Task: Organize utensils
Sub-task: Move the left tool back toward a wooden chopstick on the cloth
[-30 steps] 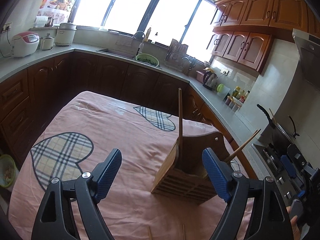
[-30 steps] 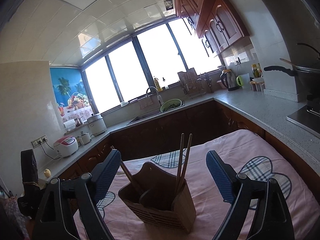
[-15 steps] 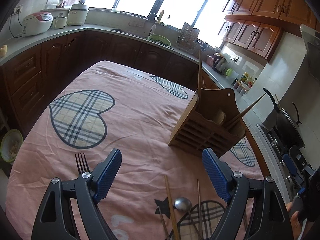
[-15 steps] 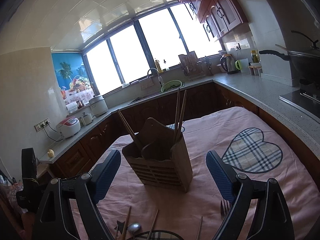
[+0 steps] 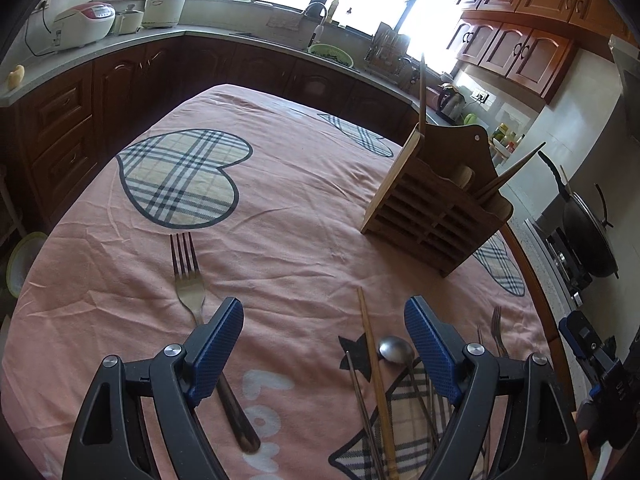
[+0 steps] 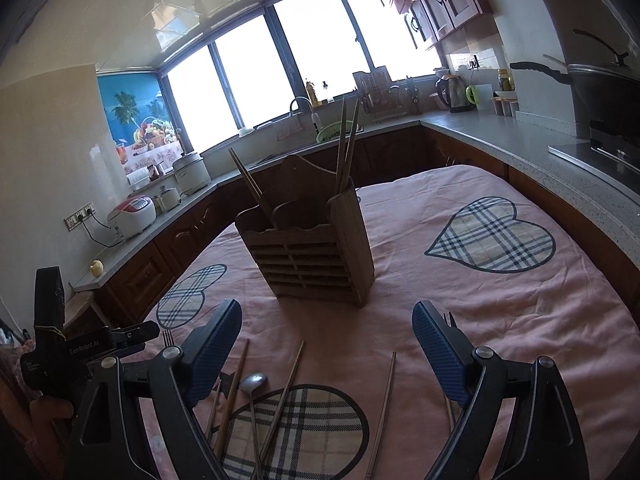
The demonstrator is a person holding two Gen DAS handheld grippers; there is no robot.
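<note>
Chopsticks point(image 6: 347, 142) stand up in the wooden holder point(image 6: 316, 240) on the pink worktop point(image 5: 288, 200). More chopsticks point(image 6: 286, 384), a spoon point(image 6: 253, 382) and a fork point(image 5: 188, 280) lie flat in front of the holder. The left claw point(image 5: 323, 344) and the right claw point(image 6: 327, 348) are both wide open, with nothing in them.

Left hand-held gripper point(image 5: 323, 344): black plastic frame, triangular cut-outs in arms, round silver screws at pivots, two blue pads point(image 5: 432, 354) with fine grid texture. Right hand-held gripper point(image 6: 327, 350): same build, black linkage, silver screws, blue textured pads point(image 6: 438, 354). White lettering, partly legible, on black housing seen at right view's left edge.
</note>
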